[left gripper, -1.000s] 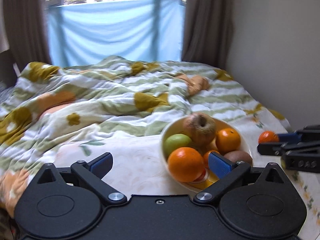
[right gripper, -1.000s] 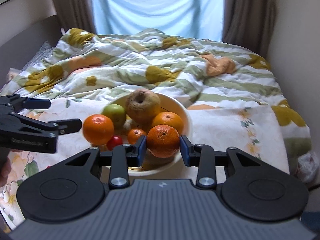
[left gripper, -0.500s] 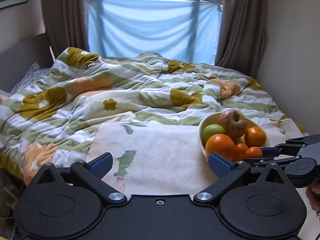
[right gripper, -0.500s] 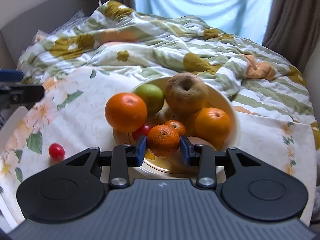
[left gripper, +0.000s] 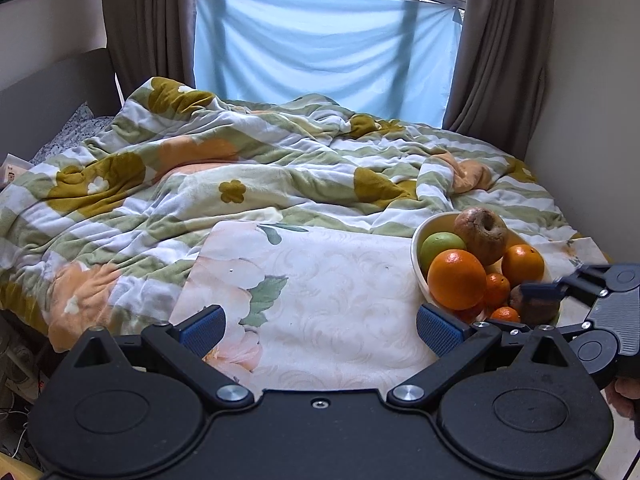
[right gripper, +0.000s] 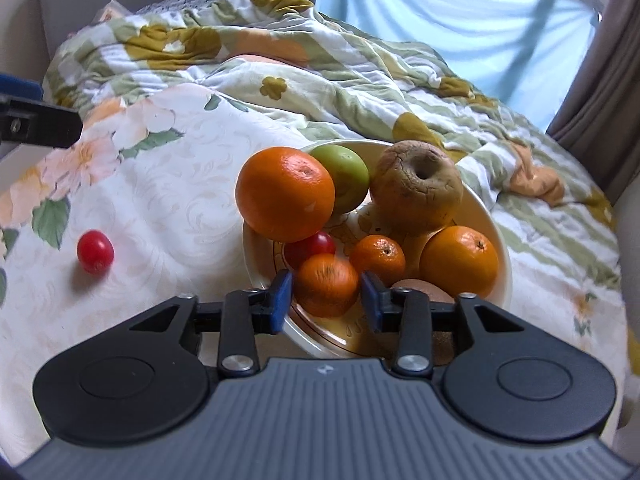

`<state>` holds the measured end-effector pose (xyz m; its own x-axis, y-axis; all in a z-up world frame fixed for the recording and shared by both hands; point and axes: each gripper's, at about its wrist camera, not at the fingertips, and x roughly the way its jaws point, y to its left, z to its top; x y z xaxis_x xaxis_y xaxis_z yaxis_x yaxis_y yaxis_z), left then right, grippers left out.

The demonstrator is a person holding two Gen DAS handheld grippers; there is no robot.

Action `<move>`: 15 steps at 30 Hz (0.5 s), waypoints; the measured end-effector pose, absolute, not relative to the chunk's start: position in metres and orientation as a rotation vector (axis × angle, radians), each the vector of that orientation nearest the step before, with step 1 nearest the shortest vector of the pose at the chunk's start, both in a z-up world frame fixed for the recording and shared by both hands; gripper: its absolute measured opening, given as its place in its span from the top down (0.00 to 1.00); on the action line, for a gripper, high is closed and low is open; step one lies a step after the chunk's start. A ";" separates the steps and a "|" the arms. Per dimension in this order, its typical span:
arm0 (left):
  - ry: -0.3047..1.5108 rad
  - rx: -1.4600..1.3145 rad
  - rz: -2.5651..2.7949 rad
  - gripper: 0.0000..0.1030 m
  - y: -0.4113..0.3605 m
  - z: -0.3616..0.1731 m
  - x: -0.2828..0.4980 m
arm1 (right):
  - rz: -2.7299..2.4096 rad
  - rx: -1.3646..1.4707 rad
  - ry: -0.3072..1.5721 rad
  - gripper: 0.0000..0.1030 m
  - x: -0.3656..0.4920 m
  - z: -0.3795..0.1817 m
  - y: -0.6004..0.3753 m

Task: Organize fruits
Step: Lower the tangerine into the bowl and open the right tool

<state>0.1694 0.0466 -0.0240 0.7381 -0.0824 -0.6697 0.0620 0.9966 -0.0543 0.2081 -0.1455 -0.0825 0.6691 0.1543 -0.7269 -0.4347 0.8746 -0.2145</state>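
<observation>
Right wrist view: right gripper (right gripper: 326, 294) jaws parted just wider than the blurred mandarin (right gripper: 327, 285), apparently dropping it into the bowl (right gripper: 496, 236).
Left gripper (left gripper: 320, 330): jaws wide open, empty, held clear of the bowl.

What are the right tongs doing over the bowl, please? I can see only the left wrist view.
Observer: The right tongs straddle a mandarin over the bowl. A thin gap shows beside each pad and the fruit is blurred, so it looks released.
Operator: Is any fruit outside the bowl?
Observer: Yes, a loose tomato lies on the cloth, left of the bowl.
Operator: Are there any more small red ones?
Observer: A second tomato sits in the bowl, beneath the big orange.
</observation>
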 end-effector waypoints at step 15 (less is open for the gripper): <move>0.687 -0.016 -0.058 0.00 0.038 0.002 0.149 | 0.304 -0.341 0.729 0.07 0.181 -0.058 -0.165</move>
<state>0.1488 0.0376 0.0021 0.7714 -0.0585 -0.6336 0.0477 0.9983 -0.0341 0.1809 -0.1646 -0.0582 0.7068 0.1513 -0.6911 -0.3848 0.9020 -0.1960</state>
